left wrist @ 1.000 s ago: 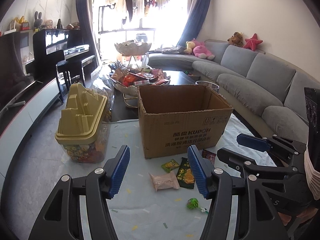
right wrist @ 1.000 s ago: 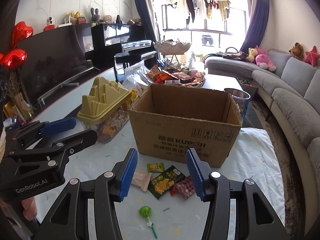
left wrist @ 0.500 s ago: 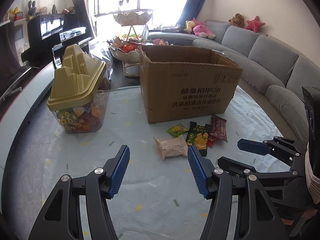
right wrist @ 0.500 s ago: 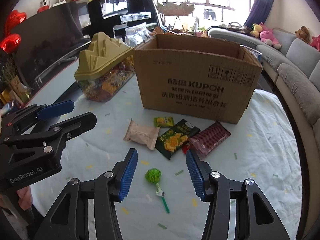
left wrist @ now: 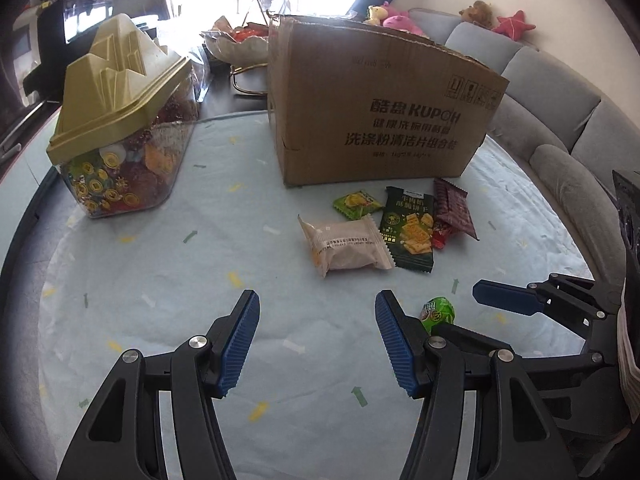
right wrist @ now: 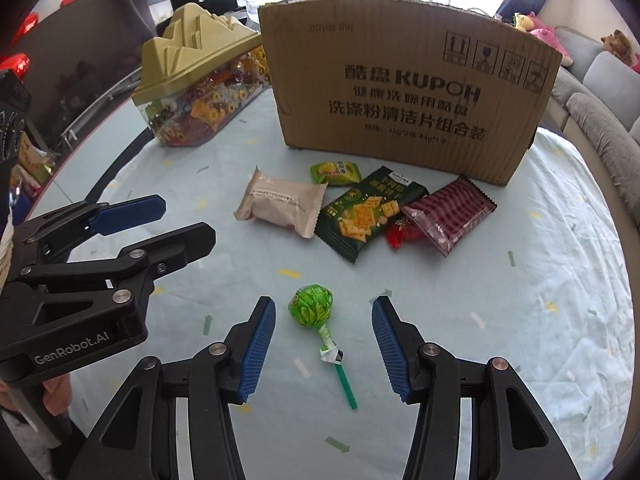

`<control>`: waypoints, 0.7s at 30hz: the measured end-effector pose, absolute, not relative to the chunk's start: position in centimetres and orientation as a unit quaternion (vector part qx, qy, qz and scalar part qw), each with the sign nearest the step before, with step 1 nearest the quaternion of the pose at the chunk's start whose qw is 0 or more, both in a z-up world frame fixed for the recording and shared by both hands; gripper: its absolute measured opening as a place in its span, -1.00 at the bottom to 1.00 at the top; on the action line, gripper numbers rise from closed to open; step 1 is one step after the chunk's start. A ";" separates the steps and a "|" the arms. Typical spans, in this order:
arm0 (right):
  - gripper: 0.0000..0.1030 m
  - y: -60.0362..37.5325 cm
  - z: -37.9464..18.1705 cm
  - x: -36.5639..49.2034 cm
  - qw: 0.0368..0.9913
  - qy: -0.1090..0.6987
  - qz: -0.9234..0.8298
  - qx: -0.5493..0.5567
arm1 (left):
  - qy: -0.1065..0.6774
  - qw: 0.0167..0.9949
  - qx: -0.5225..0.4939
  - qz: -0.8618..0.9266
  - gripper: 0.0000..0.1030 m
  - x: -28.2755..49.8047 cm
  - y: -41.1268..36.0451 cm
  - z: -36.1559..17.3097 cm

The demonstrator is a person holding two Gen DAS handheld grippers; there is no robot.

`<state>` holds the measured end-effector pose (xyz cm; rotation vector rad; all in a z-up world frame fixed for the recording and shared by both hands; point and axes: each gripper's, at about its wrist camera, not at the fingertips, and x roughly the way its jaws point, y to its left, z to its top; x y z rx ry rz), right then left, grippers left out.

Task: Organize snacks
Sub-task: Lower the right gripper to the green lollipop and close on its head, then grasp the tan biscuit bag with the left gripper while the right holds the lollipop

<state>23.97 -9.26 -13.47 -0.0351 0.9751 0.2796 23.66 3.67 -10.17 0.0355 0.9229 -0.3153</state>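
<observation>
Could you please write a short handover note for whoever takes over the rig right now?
Left gripper: open, empty, over bare tablecloth.
Right gripper: open, holding nothing; the green lollipop lies between its fingers, untouched.
Loose snacks in front of the cardboard box: beige packet, small green packet, dark green cracker packet, maroon packet and a small red wrapper half under it.
The clear candy container with the gold lid stands beside the box.
Done: no snack picked up; the box's inside is not visible.
Left: every loose snack, probably the lollipop first.
</observation>
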 end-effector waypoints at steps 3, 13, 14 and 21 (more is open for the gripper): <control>-0.02 -9.2 -14.1 24.2 0.869 0.476 0.136 -0.016 | 0.448 0.880 0.015 -0.156 0.16 24.3 3.5 -10.7; -0.48 -9.3 -15.3 25.0 0.861 0.486 0.147 -0.006 | 0.450 0.878 0.019 -0.161 0.16 26.7 2.2 -11.5; -0.48 -9.4 -15.3 25.2 0.862 0.485 0.147 -0.007 | 0.451 0.878 0.019 -0.162 0.16 26.9 2.0 -11.6; -0.48 -9.9 -15.2 26.2 0.865 0.480 0.145 0.007 | 0.454 0.876 0.006 -0.164 0.16 28.5 1.4 -12.2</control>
